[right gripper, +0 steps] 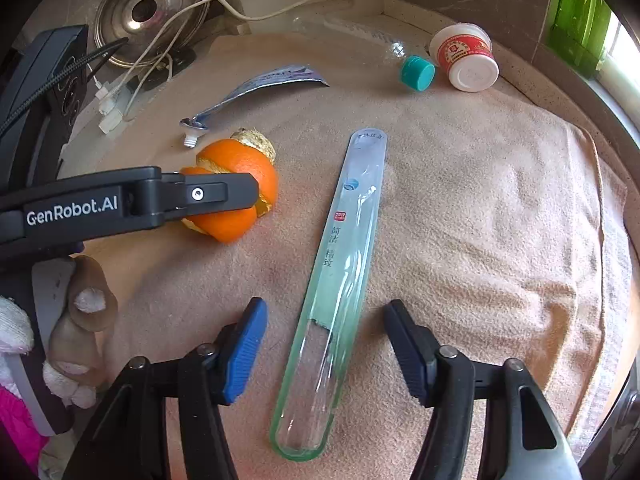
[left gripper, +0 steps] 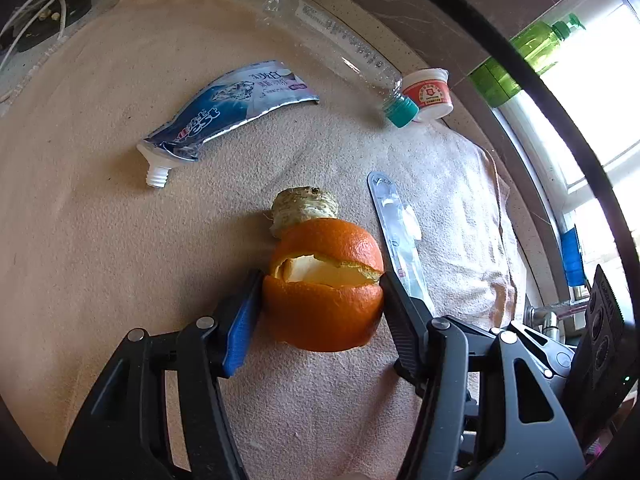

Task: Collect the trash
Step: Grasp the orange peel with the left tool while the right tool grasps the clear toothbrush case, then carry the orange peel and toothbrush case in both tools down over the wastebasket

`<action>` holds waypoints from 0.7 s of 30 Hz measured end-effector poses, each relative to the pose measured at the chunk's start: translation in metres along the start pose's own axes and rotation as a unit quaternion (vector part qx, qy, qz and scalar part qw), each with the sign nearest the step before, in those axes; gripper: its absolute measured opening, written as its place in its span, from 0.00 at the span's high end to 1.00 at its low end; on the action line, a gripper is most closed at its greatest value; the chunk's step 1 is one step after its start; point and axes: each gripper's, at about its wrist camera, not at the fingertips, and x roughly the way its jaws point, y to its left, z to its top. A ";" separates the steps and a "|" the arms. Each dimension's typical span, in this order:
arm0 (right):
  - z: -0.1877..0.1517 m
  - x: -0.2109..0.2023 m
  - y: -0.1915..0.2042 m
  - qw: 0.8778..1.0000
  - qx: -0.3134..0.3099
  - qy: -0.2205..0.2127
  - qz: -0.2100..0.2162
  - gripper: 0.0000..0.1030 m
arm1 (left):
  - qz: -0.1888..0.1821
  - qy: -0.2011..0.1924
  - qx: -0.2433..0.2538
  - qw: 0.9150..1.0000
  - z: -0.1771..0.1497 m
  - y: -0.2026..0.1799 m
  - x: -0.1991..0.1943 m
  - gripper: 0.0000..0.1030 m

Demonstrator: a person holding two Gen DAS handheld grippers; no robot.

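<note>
Peach towelling [left gripper: 100, 208] covers the tabletop, with a stone ledge and a bright window beyond.

From the left wrist view, the left claw [left gripper: 322, 300] is clamped on an orange peel [left gripper: 324, 296], a pad pressed to each side of it, the peel resting on the towel. Just behind the peel sits a pale, fibrous vegetable stub [left gripper: 304, 208]. A squeezed toothpaste tube [left gripper: 224, 112], cap off, lies further back with its nozzle toward the lower left. A clear plastic bottle [left gripper: 340, 56] lies on its side, its teal cap toward a small red-and-white tub [left gripper: 430, 94]. Only this view shows a green pump bottle [left gripper: 528, 52] at the window.

From the right wrist view, the right claw [right gripper: 324, 348] stands apart, its pads either side of a long clear toothbrush package [right gripper: 340, 264] without touching it. The package's long axis runs away from the camera, leaning slightly right at the far end. Only here show a metal lid [right gripper: 152, 8], white cables [right gripper: 132, 80] and a person's hand [right gripper: 76, 320] under the left claw's body.
</note>
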 end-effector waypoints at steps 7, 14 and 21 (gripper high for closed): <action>-0.002 -0.006 -0.024 0.999 0.041 -0.005 0.032 0.72 | 0.001 -0.007 0.005 1.000 -0.007 0.002 -0.007 0.45; -0.010 -0.013 -0.026 0.997 0.053 -0.014 0.049 0.72 | 0.001 -0.023 0.006 1.000 -0.017 0.008 -0.029 0.45; -0.023 -0.027 -0.025 0.995 0.067 -0.026 0.067 0.72 | 0.006 -0.040 0.005 0.999 -0.030 0.018 -0.053 0.47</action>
